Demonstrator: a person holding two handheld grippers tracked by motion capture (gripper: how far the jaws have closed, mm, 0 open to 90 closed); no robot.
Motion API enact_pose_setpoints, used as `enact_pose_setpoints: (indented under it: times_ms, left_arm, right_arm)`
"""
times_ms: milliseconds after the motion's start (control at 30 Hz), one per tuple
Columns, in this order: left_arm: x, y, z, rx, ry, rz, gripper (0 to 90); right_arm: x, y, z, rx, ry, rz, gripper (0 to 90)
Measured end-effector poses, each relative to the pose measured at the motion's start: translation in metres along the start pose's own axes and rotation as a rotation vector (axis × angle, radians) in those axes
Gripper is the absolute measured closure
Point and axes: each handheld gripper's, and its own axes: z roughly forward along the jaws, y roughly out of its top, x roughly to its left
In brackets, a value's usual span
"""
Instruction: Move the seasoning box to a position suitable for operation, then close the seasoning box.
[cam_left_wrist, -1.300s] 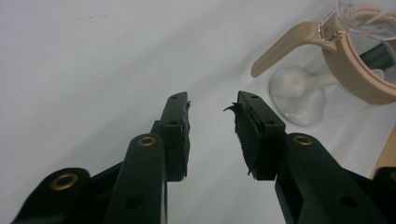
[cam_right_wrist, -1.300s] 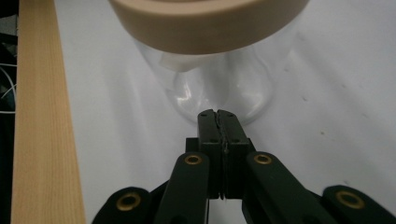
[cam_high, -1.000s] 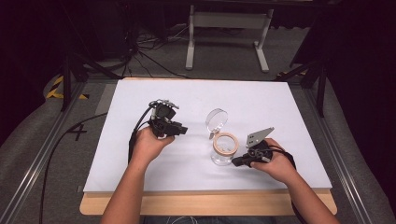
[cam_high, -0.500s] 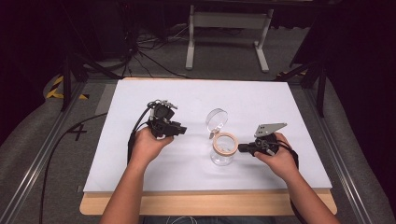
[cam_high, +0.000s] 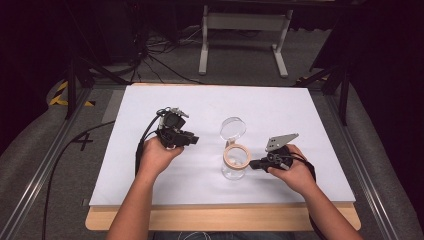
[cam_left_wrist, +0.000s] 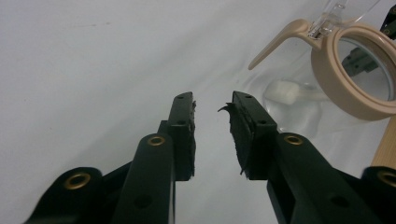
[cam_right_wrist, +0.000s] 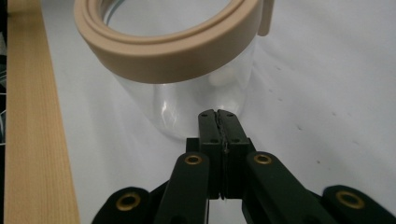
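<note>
A clear jar (cam_high: 234, 167) with a beige rim ring stands upright on the white table sheet (cam_high: 200, 107). Its clear lid (cam_high: 233, 128) is swung open to the far side. My right gripper (cam_high: 252, 164) is shut on nothing, and its tips sit just right of the jar wall. In the right gripper view the shut tips (cam_right_wrist: 217, 114) are close to the glass below the beige ring (cam_right_wrist: 177, 58). My left gripper (cam_high: 192, 140) is held open left of the jar, with a gap between them. In the left gripper view, the open jaws (cam_left_wrist: 212, 100) point toward the jar (cam_left_wrist: 359, 70), which holds a small white object (cam_left_wrist: 286, 91).
The white sheet lies on a wooden board whose edge (cam_high: 225, 217) runs along the near side. Metal rails (cam_high: 45, 170) flank the table. Cables (cam_high: 150, 60) and a stand's legs (cam_high: 240, 35) lie on the floor beyond the far edge.
My right hand has turned and shifted slightly, and the shut gripper now points level at the jar's side. The left gripper and the jar have stayed put.
</note>
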Motion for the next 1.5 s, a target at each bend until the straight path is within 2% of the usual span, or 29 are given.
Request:
enact_pose_setpoints:
  times_ms: [233, 333, 433, 500, 600, 833, 1000, 1067, 1200, 1233, 1267, 1333, 1367, 1400, 1500]
  left_arm:
    - [0.0, 0.0, -0.002, -0.017, 0.006, 0.004, 76.9]
    - [0.0, 0.0, -0.003, -0.023, 0.01, 0.01, 79.1]
    - [-0.001, 0.0, -0.004, -0.043, -0.002, 0.016, 81.0]
    - [-0.003, 0.0, -0.005, -0.064, -0.011, 0.015, 84.2]
    - [-0.007, 0.004, -0.006, -0.095, -0.02, 0.038, 89.3]
    - [-0.012, 0.017, -0.011, -0.207, -0.048, 0.052, 89.8]
    - [-0.018, 0.026, -0.003, -0.281, -0.056, 0.092, 89.5]
    - [-0.019, 0.029, 0.004, -0.279, -0.07, 0.087, 89.5]
    - [-0.02, 0.034, 0.013, -0.28, -0.053, 0.092, 89.5]
    - [-0.02, 0.037, 0.017, -0.304, -0.073, 0.084, 89.4]
    - [-0.02, 0.037, 0.017, -0.304, -0.073, 0.084, 89.3]
    - [-0.019, 0.041, 0.022, -0.316, -0.104, 0.067, 89.0]
    - [-0.018, 0.042, 0.024, -0.324, -0.121, 0.072, 88.7]
    - [-0.019, 0.043, 0.024, -0.314, -0.121, 0.074, 88.4]
    - [-0.023, 0.045, 0.025, -0.326, -0.142, 0.101, 88.4]
  right_arm:
    - [0.01, 0.005, 0.007, 0.01, 0.039, -0.024, 89.8]
    - [0.01, 0.005, 0.006, 0.02, 0.04, -0.029, 89.9]
    - [0.008, 0.006, 0.001, 0.024, 0.027, -0.027, 89.9]
    - [0.007, 0.006, -0.006, 0.0, 0.016, -0.014, 89.9]
    - [0.007, 0.009, -0.016, -0.03, -0.005, -0.006, 89.9]
    - [0.013, 0.019, -0.028, -0.103, -0.027, 0.009, 89.9]
    - [0.018, 0.025, -0.029, -0.142, -0.026, 0.017, 89.9]
    - [0.019, 0.028, -0.029, -0.152, -0.024, 0.017, 89.9]
    - [0.022, 0.031, -0.027, -0.16, -0.019, 0.018, 89.9]
    - [0.023, 0.033, -0.026, -0.166, -0.017, 0.021, 89.9]
    - [0.023, 0.033, -0.026, -0.166, -0.017, 0.021, 89.9]
    - [0.024, 0.033, -0.025, -0.171, -0.014, 0.024, 89.9]
    - [0.025, 0.033, -0.025, -0.173, -0.014, 0.023, 89.9]
    - [0.026, 0.033, -0.025, -0.176, -0.016, 0.024, 89.9]
    - [0.026, 0.032, -0.026, -0.187, -0.019, 0.035, 89.9]
